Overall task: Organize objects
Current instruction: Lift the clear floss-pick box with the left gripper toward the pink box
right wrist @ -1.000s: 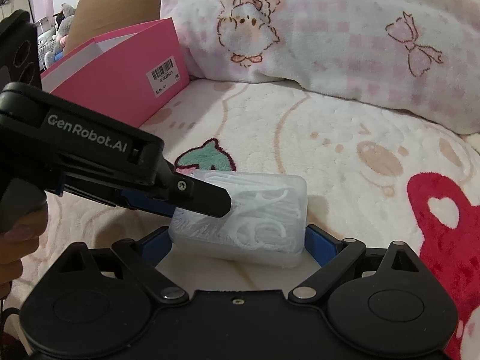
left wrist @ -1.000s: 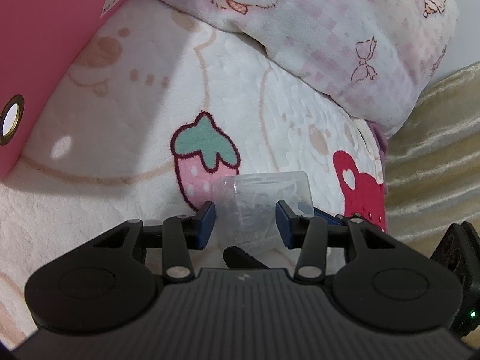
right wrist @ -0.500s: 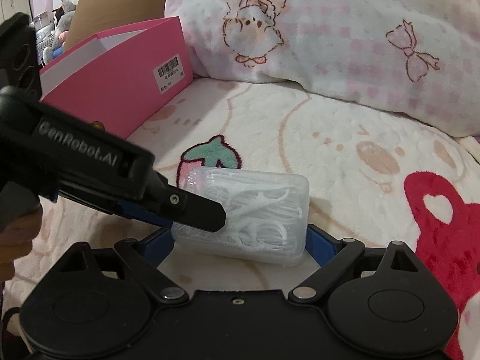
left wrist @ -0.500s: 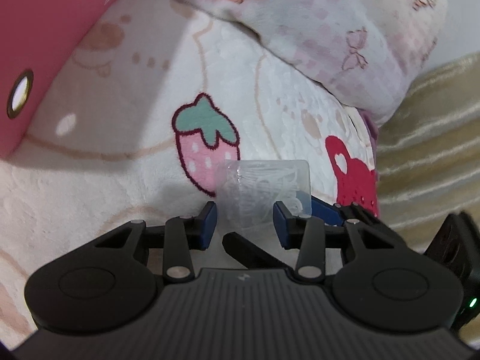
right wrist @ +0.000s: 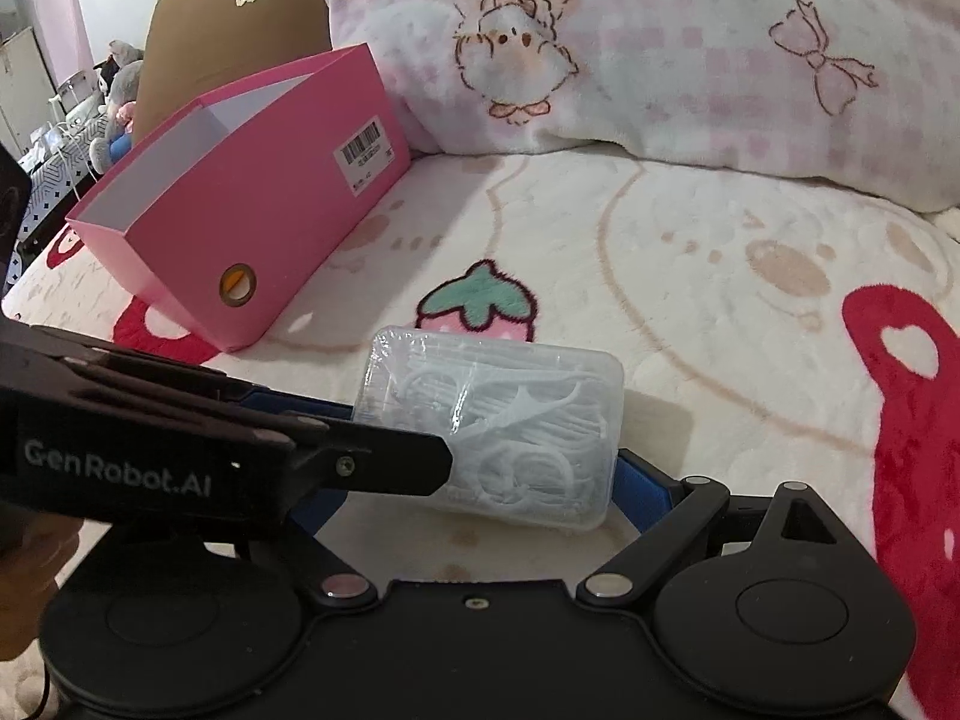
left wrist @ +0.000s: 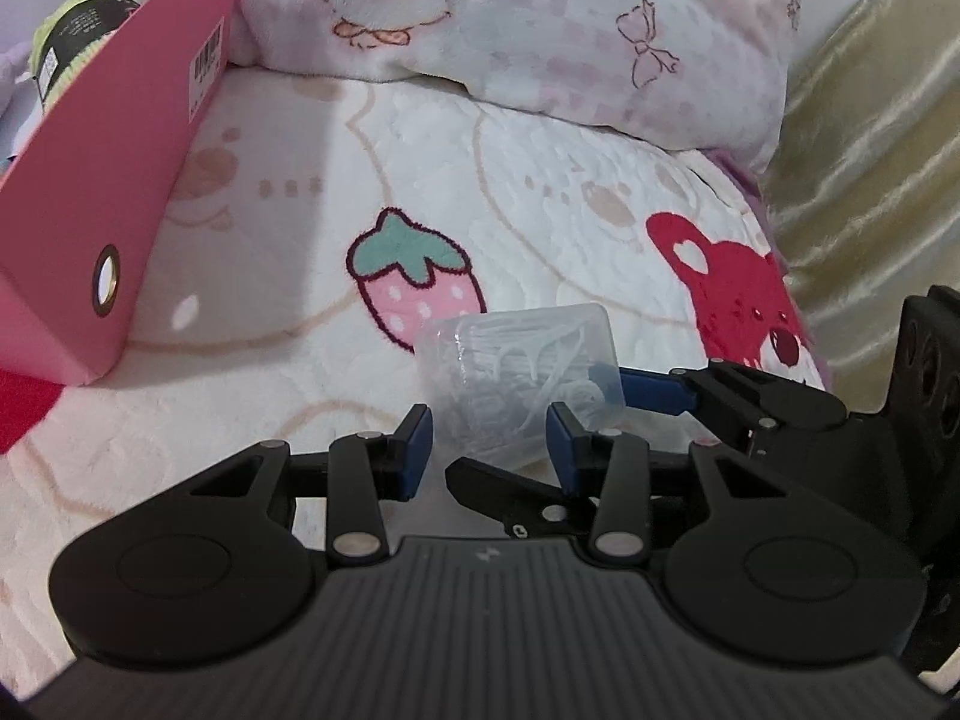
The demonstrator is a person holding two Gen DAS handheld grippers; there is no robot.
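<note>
I read "GenRobot.AI" on my left gripper, its narrow tongs clamped on the near left end of the floss box. My right gripper pinches the box across its width. It's clear plastic, packed with white floss picks, lifted over the strawberry blanket. Farther left, the pink bin carries a barcode sticker, too small to read

Clear lidded box of white floss picks — tilted, raised off the blanket, near pink box
</note>
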